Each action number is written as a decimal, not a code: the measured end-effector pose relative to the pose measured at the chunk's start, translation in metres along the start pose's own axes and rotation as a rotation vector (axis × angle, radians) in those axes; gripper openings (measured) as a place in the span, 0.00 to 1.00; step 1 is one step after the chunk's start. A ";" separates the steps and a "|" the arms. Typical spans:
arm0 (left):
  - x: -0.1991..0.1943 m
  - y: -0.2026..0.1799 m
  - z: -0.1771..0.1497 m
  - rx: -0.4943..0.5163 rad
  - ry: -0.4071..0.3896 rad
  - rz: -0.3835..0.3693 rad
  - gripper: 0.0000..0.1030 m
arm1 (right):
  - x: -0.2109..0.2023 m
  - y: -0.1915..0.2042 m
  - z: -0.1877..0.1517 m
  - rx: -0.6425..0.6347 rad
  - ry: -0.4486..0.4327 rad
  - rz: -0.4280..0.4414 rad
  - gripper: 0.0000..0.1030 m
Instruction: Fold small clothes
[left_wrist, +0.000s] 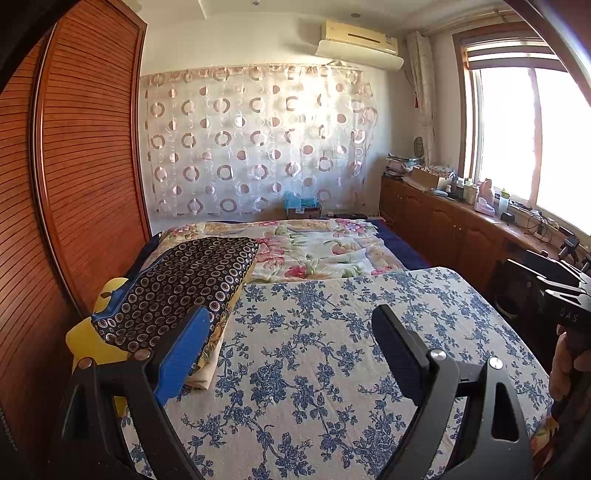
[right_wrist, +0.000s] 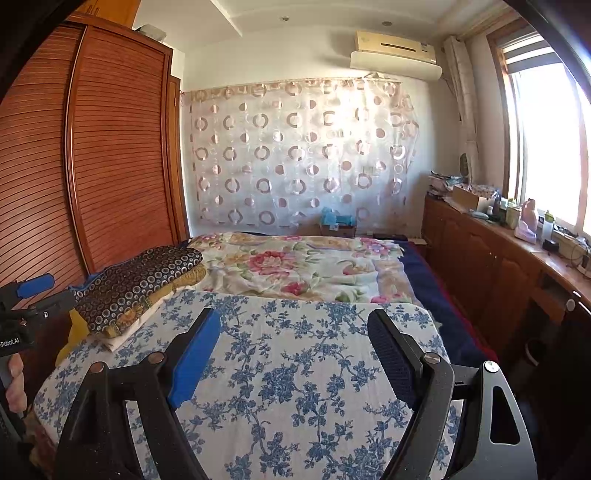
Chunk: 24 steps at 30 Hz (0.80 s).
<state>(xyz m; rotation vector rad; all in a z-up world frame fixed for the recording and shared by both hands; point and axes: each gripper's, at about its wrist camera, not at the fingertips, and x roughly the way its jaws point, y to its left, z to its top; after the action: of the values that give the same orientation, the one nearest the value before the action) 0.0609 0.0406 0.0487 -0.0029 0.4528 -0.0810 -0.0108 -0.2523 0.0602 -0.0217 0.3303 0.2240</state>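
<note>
A stack of folded clothes lies at the left edge of a board covered in blue-flowered cloth, topped by a dark piece with a ring pattern. My left gripper stands open above the board, its blue pad close beside the stack and nothing between the fingers. In the right wrist view the same stack sits at the far left. My right gripper hangs open over the bare flowered cloth, also holding nothing. No loose garment lies on the board.
A bed with a pink-flowered spread stretches behind the board. A slatted wooden wardrobe stands at the left. Low wooden cabinets with clutter run under the window on the right. Something yellow shows under the stack.
</note>
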 end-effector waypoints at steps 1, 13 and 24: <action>0.000 0.000 0.000 0.000 0.000 0.000 0.87 | 0.000 -0.001 0.000 -0.001 0.000 0.001 0.81; -0.002 -0.001 0.001 0.001 -0.002 -0.001 0.87 | 0.002 -0.002 0.000 0.004 -0.002 0.001 0.81; -0.004 -0.002 0.003 -0.002 0.001 -0.001 0.87 | 0.005 -0.003 0.000 0.003 0.003 0.002 0.81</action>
<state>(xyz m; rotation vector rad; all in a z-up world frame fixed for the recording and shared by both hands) 0.0582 0.0393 0.0531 -0.0049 0.4539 -0.0811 -0.0054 -0.2544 0.0584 -0.0191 0.3332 0.2259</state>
